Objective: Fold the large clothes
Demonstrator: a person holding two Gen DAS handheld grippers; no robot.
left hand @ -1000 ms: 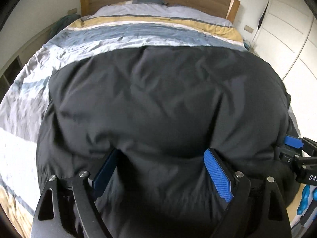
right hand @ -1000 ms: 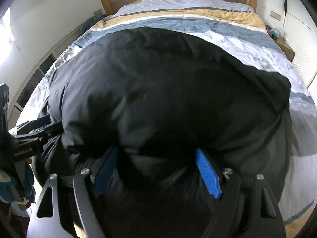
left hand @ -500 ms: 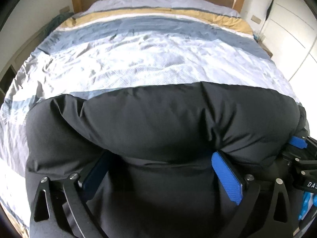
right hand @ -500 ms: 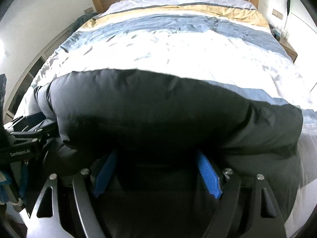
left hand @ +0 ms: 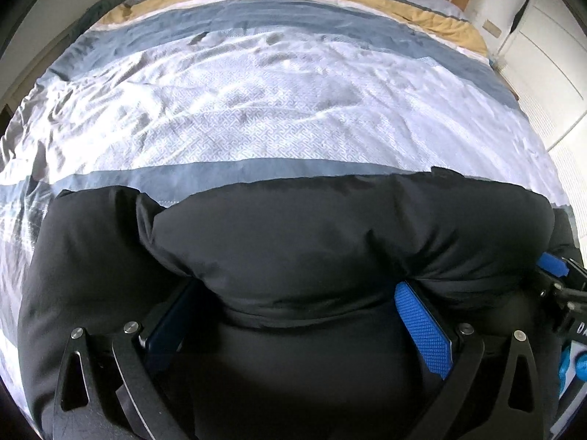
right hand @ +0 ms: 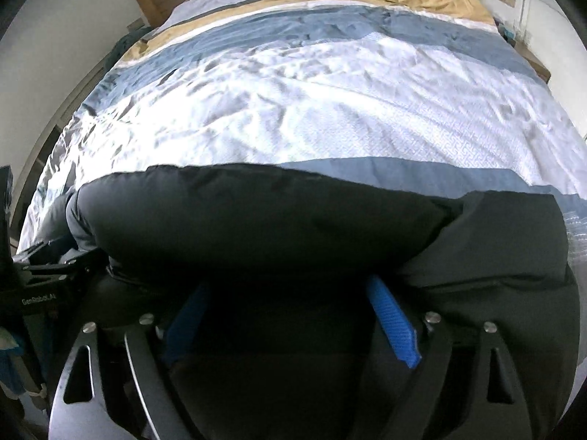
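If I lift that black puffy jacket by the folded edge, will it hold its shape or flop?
The black jacket will probably sag: it already bulges around the left gripper. Its puffed folds suggest it's light and may spring open. The smooth shell could slip.

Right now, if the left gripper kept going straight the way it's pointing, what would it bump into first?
The puffy black jacket. Its folded bulk already bulges between the left gripper and its wide jaws, so it would probably press into that before reaching the striped bedcover.
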